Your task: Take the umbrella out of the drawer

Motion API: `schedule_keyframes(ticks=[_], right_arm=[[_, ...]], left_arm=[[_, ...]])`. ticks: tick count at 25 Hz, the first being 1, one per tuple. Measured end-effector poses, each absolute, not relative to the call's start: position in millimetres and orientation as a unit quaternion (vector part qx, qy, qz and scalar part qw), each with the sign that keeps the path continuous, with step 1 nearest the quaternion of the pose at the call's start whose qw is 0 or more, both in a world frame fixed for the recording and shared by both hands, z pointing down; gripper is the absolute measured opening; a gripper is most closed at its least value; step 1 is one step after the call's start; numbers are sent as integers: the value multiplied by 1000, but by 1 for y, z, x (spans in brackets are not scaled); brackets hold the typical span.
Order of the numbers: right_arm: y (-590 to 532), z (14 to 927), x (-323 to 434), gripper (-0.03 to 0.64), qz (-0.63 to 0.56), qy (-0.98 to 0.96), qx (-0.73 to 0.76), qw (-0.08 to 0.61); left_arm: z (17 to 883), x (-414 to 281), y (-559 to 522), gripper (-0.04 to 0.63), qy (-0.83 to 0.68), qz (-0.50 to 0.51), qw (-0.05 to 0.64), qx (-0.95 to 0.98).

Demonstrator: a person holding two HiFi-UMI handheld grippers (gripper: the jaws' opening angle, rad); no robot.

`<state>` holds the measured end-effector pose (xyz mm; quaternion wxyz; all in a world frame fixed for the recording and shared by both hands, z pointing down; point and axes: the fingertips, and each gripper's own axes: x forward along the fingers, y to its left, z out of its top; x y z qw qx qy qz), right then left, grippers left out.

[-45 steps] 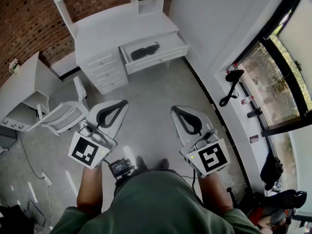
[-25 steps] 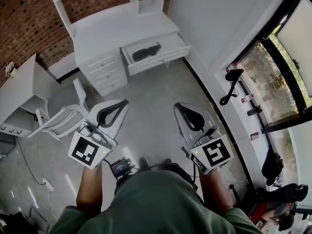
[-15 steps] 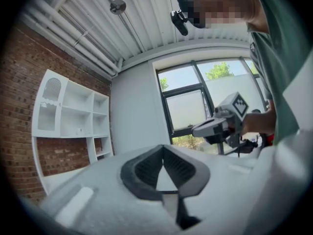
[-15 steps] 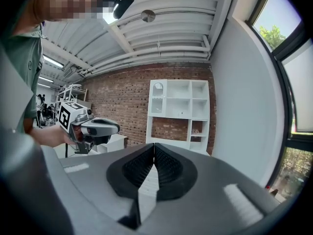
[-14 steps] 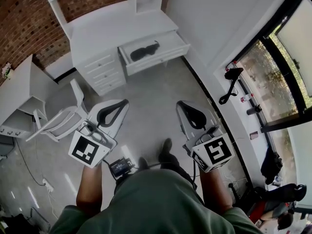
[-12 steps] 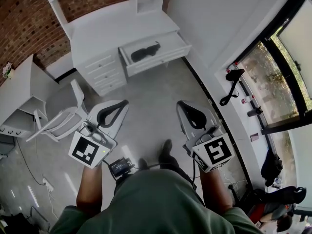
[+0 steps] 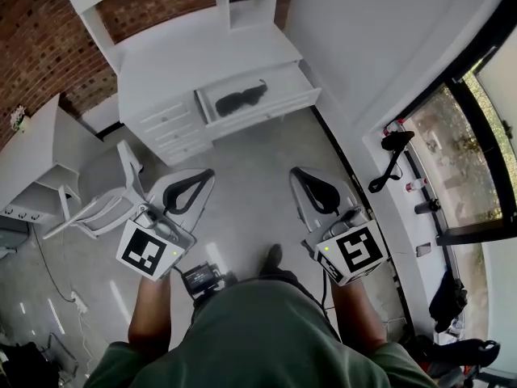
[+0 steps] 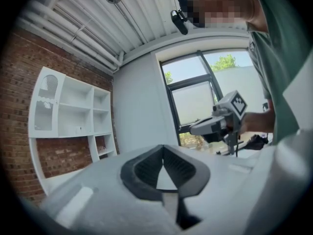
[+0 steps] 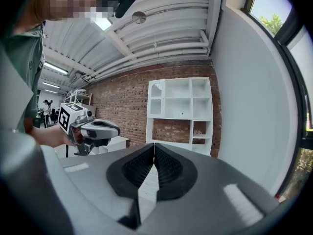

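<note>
No writing we can read

We find no words, numbers or brand names legible in any view. The left cube (image 7: 147, 251) on the left gripper (image 7: 208, 171) and the right cube (image 7: 350, 253) on the right gripper (image 7: 296, 171) carry only black-and-white square marker patterns.

Both hand-held grippers, left (image 7: 196, 176) and right (image 7: 305, 175), were held level side by side, jaws closed and empty.

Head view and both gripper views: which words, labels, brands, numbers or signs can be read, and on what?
No readable text in any view.
Left marker cube: black-and-white square pattern only, no letters or numbers.
Right marker cube: the same kind of pattern, no text.
</note>
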<state>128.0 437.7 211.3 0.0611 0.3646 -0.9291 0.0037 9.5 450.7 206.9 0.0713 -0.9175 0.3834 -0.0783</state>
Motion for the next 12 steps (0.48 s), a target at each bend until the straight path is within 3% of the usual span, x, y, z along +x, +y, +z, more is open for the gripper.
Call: schedule_keyframes(ticks=[12], right_arm=[[359, 222, 182, 6, 8, -946, 320, 56]], left_arm=[[213, 65, 379, 5, 420, -95, 70, -900]])
